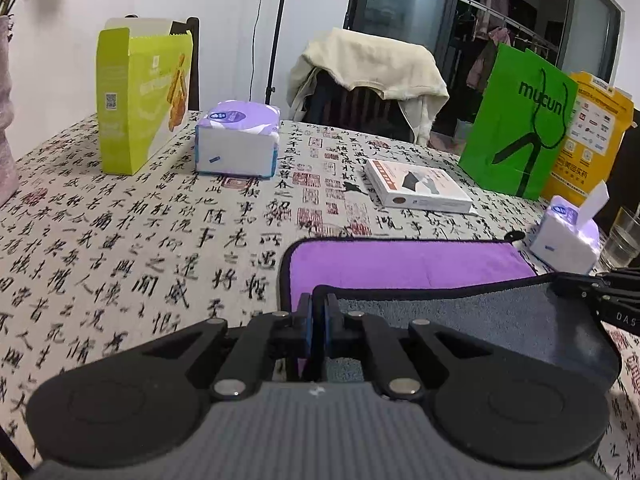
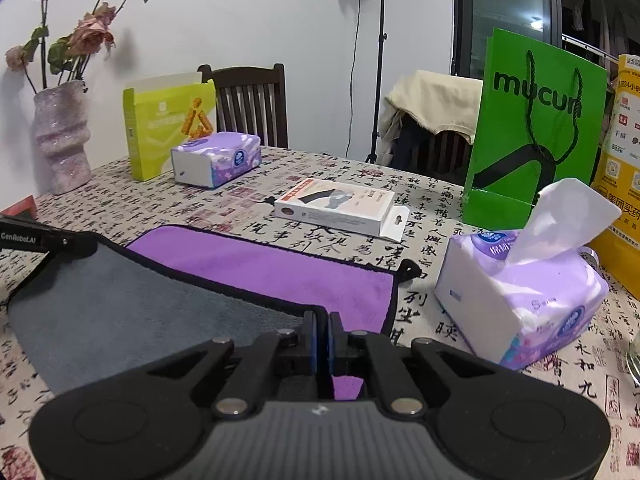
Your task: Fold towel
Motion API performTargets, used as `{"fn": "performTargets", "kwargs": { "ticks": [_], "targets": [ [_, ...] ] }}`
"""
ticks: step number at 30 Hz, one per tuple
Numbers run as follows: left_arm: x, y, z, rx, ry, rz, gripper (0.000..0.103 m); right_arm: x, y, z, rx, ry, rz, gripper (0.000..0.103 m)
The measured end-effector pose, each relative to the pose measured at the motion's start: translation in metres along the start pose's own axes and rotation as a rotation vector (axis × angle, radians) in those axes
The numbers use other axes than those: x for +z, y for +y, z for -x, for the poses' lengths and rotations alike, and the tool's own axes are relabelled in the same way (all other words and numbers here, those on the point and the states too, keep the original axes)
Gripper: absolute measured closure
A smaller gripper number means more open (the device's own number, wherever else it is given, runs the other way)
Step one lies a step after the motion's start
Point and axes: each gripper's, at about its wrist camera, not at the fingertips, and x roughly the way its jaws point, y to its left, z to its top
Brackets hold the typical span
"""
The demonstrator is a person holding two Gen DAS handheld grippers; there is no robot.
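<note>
One calligraphy-print tablecloth (image 2: 340, 168) is carrying one purple-and-grey towel (image 2: 280, 272), lying at the near edge with its grey underside lifting over the purple face. Two tissue packs (image 2: 520, 300) (image 2: 216, 158), one green bag (image 2: 536, 132) and one white box (image 2: 340, 206) are standing beyond it. The left gripper (image 1: 319, 312) and right gripper (image 2: 322, 332) are each pinching a black-bound corner of the towel.

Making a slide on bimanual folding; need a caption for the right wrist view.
Right gripper and left gripper pinch the towel corners, folding grey over purple.
</note>
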Motion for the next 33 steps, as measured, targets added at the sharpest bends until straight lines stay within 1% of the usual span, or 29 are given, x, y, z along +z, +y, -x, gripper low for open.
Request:
{"fn": "performTargets", "kwargs": {
  "ticks": [8, 20, 24, 30, 33],
  "targets": [
    [0.025, 0.003, -0.025, -0.007, 0.031, 0.009, 0.097, 0.013, -0.010, -0.023, -0.012, 0.006, 0.004, 0.098],
    [0.048, 0.013, -0.067, -0.005, 0.084, 0.054, 0.097, 0.032, -0.027, -0.062, -0.023, 0.018, -0.017, 0.098],
    [0.054, 0.015, -0.077, -0.007, 0.088, 0.062, 0.097, 0.034, -0.030, -0.073, -0.027, 0.028, -0.018, 0.098],
    [0.060, 0.016, -0.087, -0.006, 0.097, 0.047, 0.096, 0.036, -0.034, -0.087, -0.028, 0.050, -0.029, 0.098],
    [0.059, 0.014, -0.089, 0.009, 0.086, 0.027, 0.094, 0.035, -0.035, -0.092, -0.037, 0.060, -0.033, 0.096]
  ]
}}
